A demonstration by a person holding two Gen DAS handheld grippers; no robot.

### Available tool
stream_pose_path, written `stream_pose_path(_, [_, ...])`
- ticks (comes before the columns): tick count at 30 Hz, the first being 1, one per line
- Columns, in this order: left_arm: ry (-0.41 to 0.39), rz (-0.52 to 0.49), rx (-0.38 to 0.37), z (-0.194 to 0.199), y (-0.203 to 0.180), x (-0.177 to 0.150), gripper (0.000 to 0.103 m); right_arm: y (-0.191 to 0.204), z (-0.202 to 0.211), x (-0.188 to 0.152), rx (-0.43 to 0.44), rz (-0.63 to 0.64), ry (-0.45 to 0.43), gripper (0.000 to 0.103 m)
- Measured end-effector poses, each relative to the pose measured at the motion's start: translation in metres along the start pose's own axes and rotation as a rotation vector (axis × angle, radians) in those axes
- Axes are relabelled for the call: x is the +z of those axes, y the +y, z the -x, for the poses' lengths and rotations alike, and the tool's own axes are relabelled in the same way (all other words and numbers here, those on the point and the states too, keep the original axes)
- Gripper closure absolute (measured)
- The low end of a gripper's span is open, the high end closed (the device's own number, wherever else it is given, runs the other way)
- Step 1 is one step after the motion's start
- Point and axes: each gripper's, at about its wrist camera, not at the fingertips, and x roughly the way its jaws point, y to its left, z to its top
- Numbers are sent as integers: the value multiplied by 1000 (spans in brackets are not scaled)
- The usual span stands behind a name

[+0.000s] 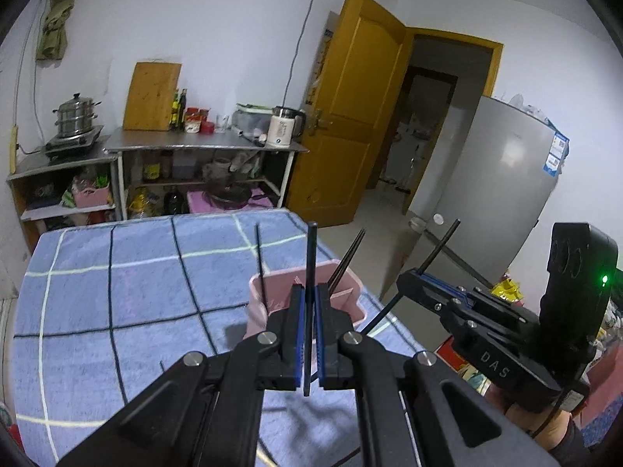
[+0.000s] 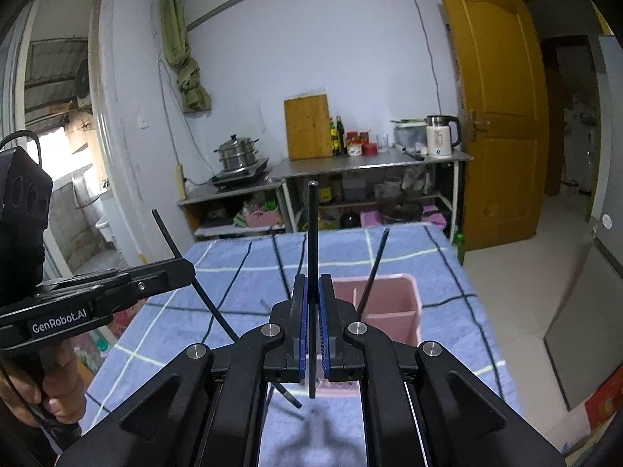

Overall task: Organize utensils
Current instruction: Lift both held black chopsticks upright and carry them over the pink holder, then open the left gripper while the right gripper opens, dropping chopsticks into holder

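Note:
My left gripper [image 1: 308, 292] is shut on a black chopstick [image 1: 310, 257] that stands upright between its blue pads, just in front of the pink utensil holder [image 1: 342, 295]. Several black chopsticks [image 1: 346, 257] stand in the holder. My right gripper [image 2: 312, 284] is shut on another black chopstick [image 2: 312, 225], upright, just left of the pink holder [image 2: 393, 307], where a chopstick [image 2: 373, 272] leans. Each gripper shows in the other's view: the right one [image 1: 412, 276] at the right with its chopstick [image 1: 440, 245], the left one [image 2: 183, 268] at the left with its chopstick [image 2: 167, 233].
The holder stands on a table under a blue checked cloth [image 1: 117, 292] near its right edge. Beyond are a metal counter [image 1: 202, 144] with a kettle, bottles and a cutting board, a stove with a steamer pot [image 1: 76, 114], a yellow door [image 1: 350, 105] and a grey fridge [image 1: 498, 183].

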Motion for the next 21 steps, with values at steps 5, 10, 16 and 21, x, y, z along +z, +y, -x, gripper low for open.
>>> stream_pose_path(5, [-26,-17,-10,-4,-8,23,98,-9,2,15,-8,-12,-38,98])
stream_pose_path(10, [-45,-22,-7,-10,-8,41,98,-16,1,26,-11,-28,-67,98])
stream_pose_path(16, [-47,-19,3,-25,-1,47,98,-20,-12,28,-18,-32,-66,98])
stream_pose_path(21, [-16,0,10,-45,9,39,98,-22,-28,15,-25,-38,-29,98])
